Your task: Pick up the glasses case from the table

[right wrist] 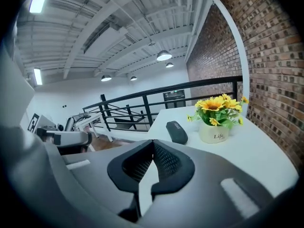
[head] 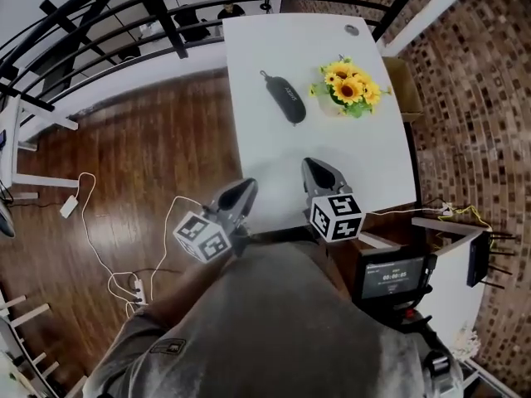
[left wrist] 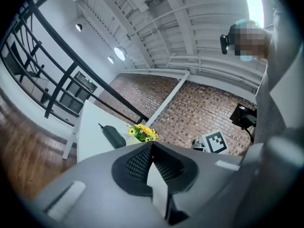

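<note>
The dark oblong glasses case (head: 284,98) lies on the white table (head: 365,168) toward its far side, left of a pot of sunflowers (head: 350,88). My left gripper (head: 246,186) hangs at the table's near left corner, shut with nothing in it. My right gripper (head: 313,166) is over the near part of the table, also shut and empty. Both are well short of the case. In the left gripper view the case (left wrist: 113,136) shows beyond the shut jaws, with the flowers (left wrist: 143,132) behind it. The right gripper view shows the case (right wrist: 176,131) ahead, beside the flower pot (right wrist: 214,129).
A black railing (head: 99,23) runs beyond and left of the table over a wooden floor (head: 149,148) with white cables (head: 99,247). A brick wall (head: 473,98) stands on the right. A dark device with a screen (head: 394,274) sits by the near right corner.
</note>
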`<move>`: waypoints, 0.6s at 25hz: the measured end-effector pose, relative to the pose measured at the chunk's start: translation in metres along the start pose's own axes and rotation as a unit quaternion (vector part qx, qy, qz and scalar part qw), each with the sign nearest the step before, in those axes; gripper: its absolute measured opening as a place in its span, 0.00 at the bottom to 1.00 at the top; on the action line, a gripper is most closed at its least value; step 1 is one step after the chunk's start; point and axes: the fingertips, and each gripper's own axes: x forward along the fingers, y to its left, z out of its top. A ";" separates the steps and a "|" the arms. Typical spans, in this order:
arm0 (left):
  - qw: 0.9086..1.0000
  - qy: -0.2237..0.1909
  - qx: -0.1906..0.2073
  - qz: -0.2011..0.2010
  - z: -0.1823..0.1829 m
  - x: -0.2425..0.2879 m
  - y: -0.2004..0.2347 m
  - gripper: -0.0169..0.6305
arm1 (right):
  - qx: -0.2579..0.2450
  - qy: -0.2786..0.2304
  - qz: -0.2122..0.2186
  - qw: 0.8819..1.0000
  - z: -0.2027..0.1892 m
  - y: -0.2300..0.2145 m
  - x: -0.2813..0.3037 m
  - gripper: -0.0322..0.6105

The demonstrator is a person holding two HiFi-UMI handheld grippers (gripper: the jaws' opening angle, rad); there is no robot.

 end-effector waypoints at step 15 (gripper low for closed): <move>0.999 0.011 -0.008 0.048 0.003 0.030 0.035 0.03 | -0.042 0.046 0.006 0.998 0.024 -0.059 0.106 0.29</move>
